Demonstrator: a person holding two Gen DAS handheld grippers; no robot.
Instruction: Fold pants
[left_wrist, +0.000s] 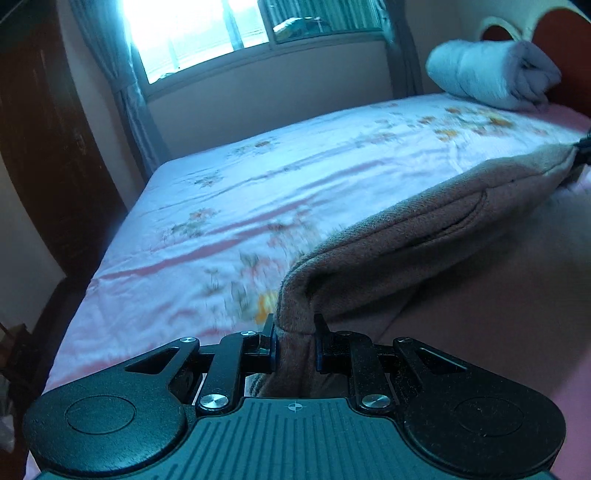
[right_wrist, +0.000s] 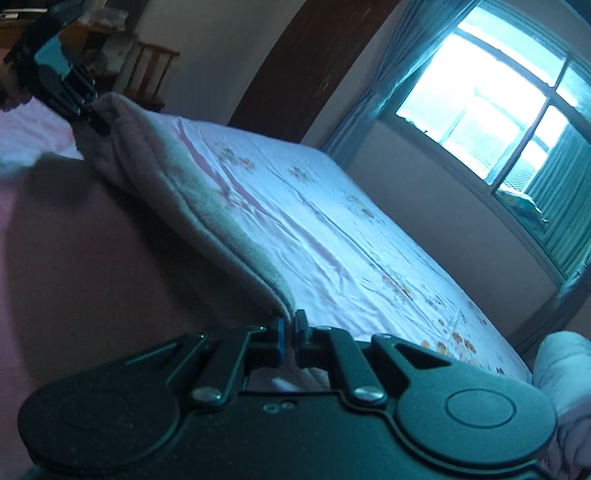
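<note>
The brown pants (left_wrist: 424, 236) hang stretched between my two grippers above the bed, their lifted edge running from one gripper to the other. My left gripper (left_wrist: 294, 334) is shut on one corner of that edge. My right gripper (right_wrist: 287, 325) is shut on the other corner of the pants (right_wrist: 177, 184). The right gripper shows at the far right edge of the left wrist view (left_wrist: 585, 147). The left gripper shows at the top left of the right wrist view (right_wrist: 92, 112). The rest of the pants lies on the bed below the lifted edge.
The bed has a pink floral sheet (left_wrist: 258, 192). A rolled pale blanket (left_wrist: 491, 74) lies at the headboard end. A window with blue curtains (left_wrist: 207, 33) is beyond the bed, a dark wardrobe (left_wrist: 44, 147) to its left. A wooden chair (right_wrist: 151, 74) stands beside the bed.
</note>
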